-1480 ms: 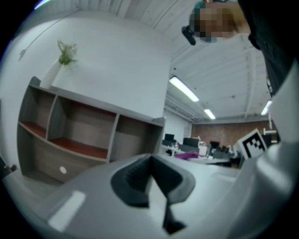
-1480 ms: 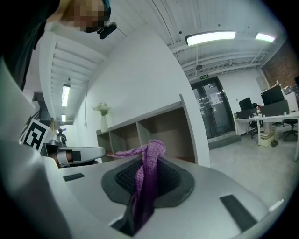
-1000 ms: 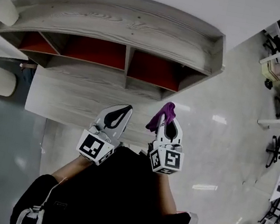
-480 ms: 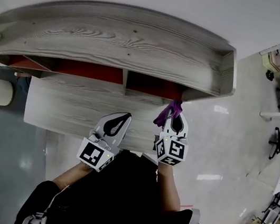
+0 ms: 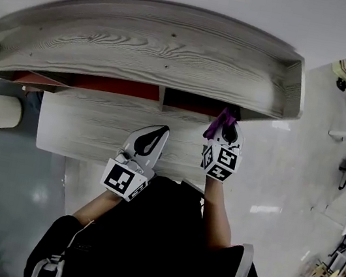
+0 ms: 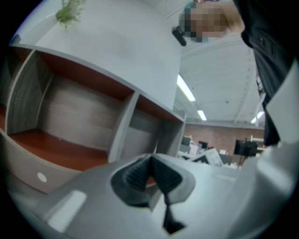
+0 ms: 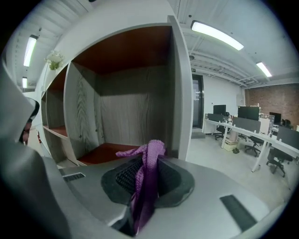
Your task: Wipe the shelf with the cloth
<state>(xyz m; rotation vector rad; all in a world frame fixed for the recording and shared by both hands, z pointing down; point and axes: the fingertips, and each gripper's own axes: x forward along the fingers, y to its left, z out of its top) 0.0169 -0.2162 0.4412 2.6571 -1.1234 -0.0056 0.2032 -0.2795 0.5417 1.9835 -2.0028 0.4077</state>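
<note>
Cloth (image 7: 147,170), purple and knitted, is pinched between the jaws of the right gripper (image 5: 228,132). A limp tuft pokes past the tips at the mouth of the shelf's (image 5: 162,46) rightmost red-floored compartment (image 7: 105,151). It looks soft and light and should fold and drag easily. Gripping low on the bunch, as here, leaves loose fabric to wipe with. The left gripper (image 6: 150,170) is closed on nothing, above the table (image 5: 75,130).

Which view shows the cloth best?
Right gripper view: the cloth sits centre frame, pinched in the right gripper, its end sticking up. Head view shows only a small purple tuft by the shelf. Left gripper view doesn't show it.
</note>
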